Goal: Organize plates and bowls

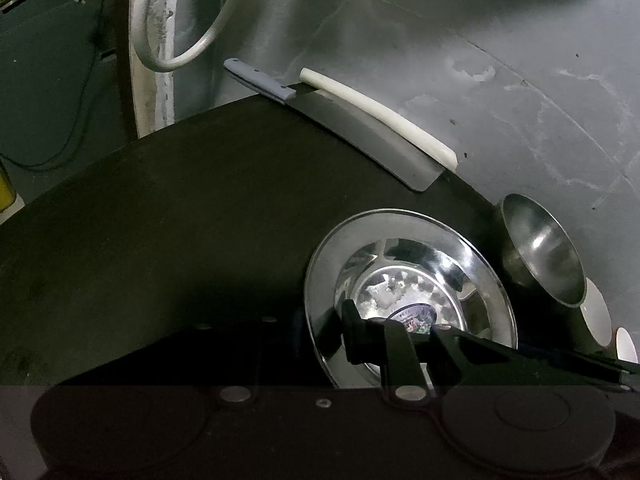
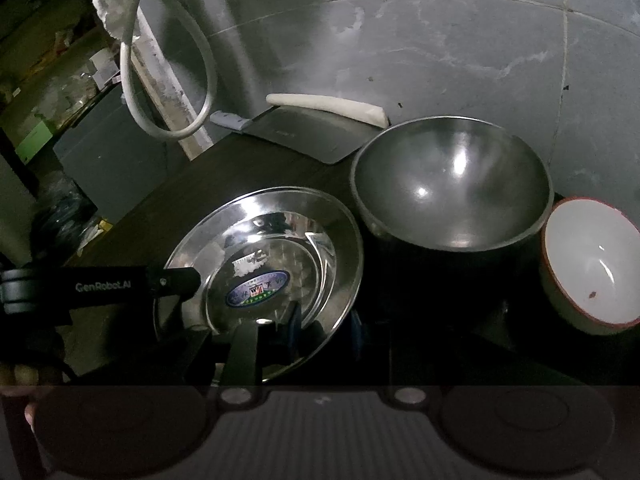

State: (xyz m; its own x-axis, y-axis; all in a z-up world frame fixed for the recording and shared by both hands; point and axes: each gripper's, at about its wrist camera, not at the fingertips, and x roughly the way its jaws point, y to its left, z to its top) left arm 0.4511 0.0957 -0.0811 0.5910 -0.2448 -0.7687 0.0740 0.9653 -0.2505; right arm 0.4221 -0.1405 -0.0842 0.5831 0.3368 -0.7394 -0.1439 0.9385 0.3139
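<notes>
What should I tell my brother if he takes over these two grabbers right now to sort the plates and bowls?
Left gripper: at the steel plate's left rim; grip unclear.
Right gripper: at the plate's near rim; grip unclear too.
The large steel bowl is beside the plate, with the red-rimmed white bowl further right, all on the dark table.
Done: nothing stacked yet.
Left: probably place the plate, then group the bowls.
</notes>
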